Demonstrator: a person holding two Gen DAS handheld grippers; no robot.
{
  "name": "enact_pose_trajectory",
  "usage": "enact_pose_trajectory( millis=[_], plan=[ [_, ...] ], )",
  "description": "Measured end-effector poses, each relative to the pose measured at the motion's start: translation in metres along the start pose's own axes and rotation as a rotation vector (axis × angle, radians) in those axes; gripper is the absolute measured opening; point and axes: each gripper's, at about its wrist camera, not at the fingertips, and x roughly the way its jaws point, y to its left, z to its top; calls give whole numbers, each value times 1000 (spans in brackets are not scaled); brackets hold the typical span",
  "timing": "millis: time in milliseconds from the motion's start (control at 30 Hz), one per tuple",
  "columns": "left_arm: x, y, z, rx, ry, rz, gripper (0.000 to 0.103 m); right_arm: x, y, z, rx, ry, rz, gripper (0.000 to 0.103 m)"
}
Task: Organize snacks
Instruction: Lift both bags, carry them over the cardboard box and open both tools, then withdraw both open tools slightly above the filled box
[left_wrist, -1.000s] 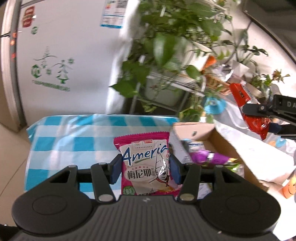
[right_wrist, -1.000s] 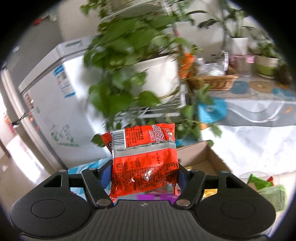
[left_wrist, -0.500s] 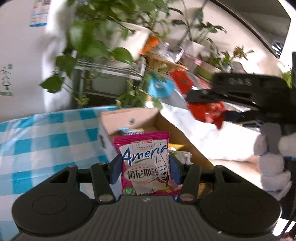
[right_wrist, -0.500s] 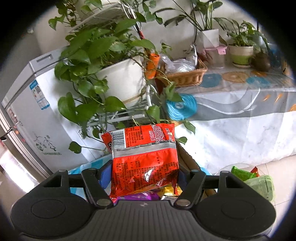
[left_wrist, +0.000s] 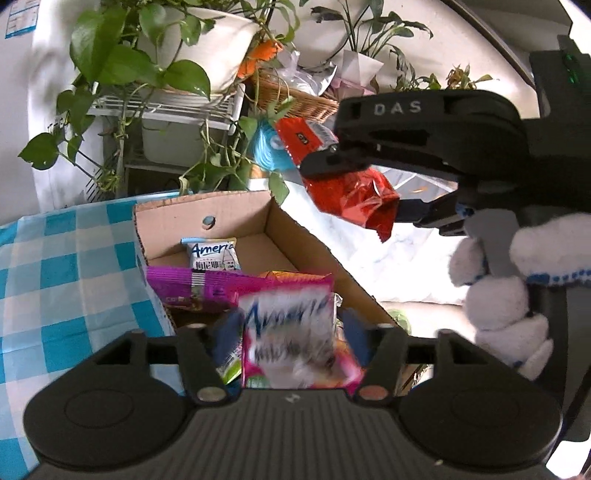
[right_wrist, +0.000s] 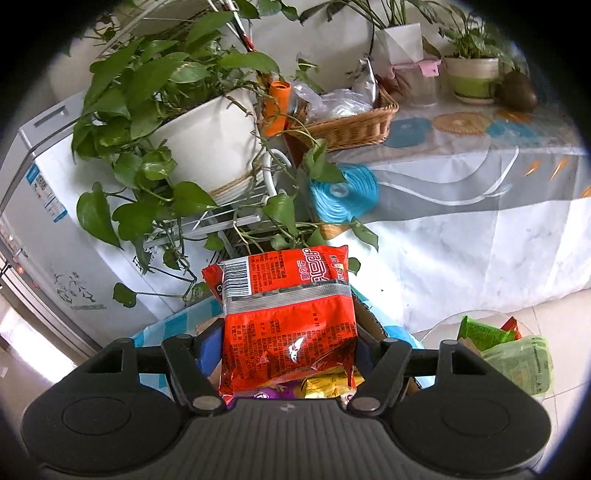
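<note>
— Left gripper (left_wrist: 288, 332)? Jaws apart; blurred glossy pink foil packet (left_wrist: 291, 332) between them, above the open brown cardboard box (left_wrist: 306, 236).
— Right gripper (right_wrist: 290, 343)? Clamped on a crinkled red foil packet (right_wrist: 288, 317), above the box's right edge.

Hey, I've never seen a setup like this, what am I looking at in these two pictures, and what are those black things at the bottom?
No robot here: a person holds a pair of hand-held tongs in each hand, each carrying a wide-angle camera that looks forward along its two fingers. The black shape at the bottom of each picture is that tool's own body.

The left view shows the left tongs, their fingers apart, with a blurred pink snack packet between them above an open cardboard box already holding snacks. The box sits on a blue checked cloth. In that view you also see the right tongs, held by a white-gloved hand.

The right view shows those right tongs shut on a red snack packet. Behind are potted plants and a wicker basket.
</note>
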Motion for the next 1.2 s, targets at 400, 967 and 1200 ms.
enact_pose_trajectory(
  millis=[400,967,1200],
  plan=[
    [-13,2,2,-7,57,140,98,-2,0,-2,25,2,13,97],
    [-32,14,0,-38,102,248,99,-20,5,-16,-11,8,-74,103],
    [-41,24,-3,-62,105,281,100,-31,2,-27,-10,27,-121,103]
  ],
)
